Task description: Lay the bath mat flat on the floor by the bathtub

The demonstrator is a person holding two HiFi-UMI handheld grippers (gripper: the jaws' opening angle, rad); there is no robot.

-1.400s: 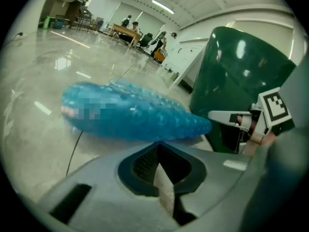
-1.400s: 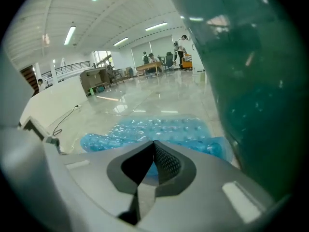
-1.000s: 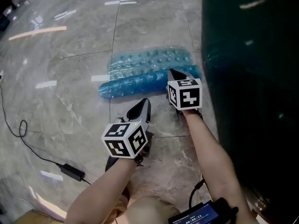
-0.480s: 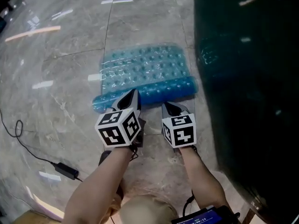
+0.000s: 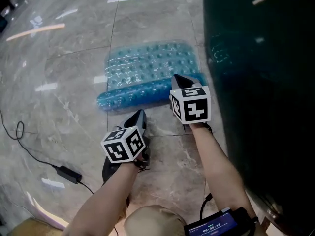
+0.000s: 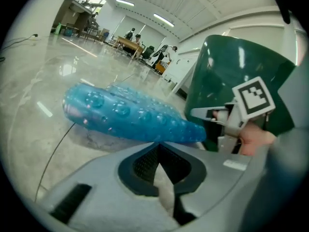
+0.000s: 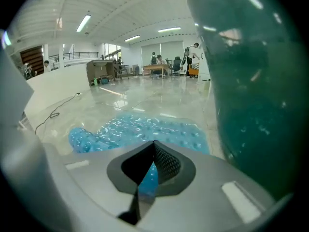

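Observation:
The blue bubbled bath mat [image 5: 147,63] lies on the marble floor beside the dark green bathtub [image 5: 261,82]. Its far part is flat and its near edge is still curled into a roll [image 5: 130,97]. My right gripper [image 5: 177,77] is shut, with its tip at the roll's right end, close to the tub. In the right gripper view the mat [image 7: 149,127] spreads just past the closed tips of the right gripper [image 7: 154,143]. My left gripper [image 5: 141,113] is shut and empty, a short way in front of the roll [image 6: 130,115], not touching it.
A black cable with a power adapter [image 5: 64,172] trails over the floor at the left. The tub wall [image 7: 256,81] runs along the whole right side. A small screen device [image 5: 211,225] hangs at the bottom edge. Desks and people [image 6: 130,35] are far across the hall.
My left gripper has drawn back from the roll toward me. My right gripper has moved forward onto the roll's right end. The flat part of the mat is longer than a second ago.

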